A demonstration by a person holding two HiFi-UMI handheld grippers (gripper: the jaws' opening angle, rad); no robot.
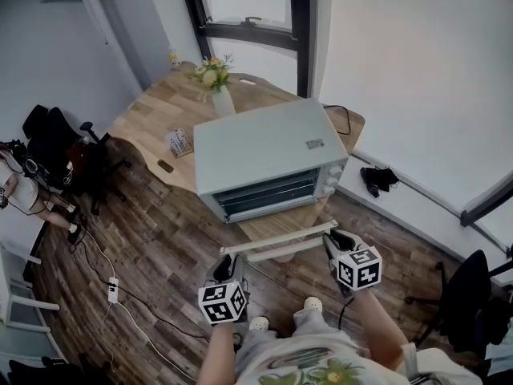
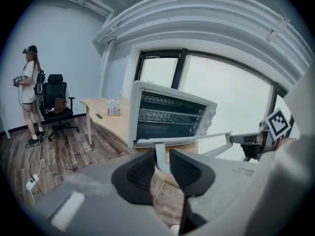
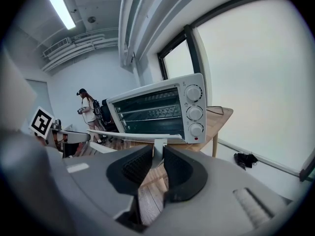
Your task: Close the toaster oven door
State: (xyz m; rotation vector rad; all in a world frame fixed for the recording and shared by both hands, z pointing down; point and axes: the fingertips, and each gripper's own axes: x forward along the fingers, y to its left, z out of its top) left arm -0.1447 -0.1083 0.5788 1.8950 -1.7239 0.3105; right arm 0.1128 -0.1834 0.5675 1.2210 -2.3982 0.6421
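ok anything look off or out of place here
Mainly the toaster oven: its door is swung open and juts past the table edge over the floor. The left gripper and right gripper each have a post of the door's handle between their jaws. Nothing looks spilled or broken.

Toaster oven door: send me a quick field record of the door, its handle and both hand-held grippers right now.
oven: white toaster oven on light wooden table
door: oven door open, folded forward, wire racks exposed
handle: white door handle, one post between each gripper's jaws
left hand-held gripper: shut on the handle's left post
right hand-held gripper: shut on the right post
task: door not closed yet
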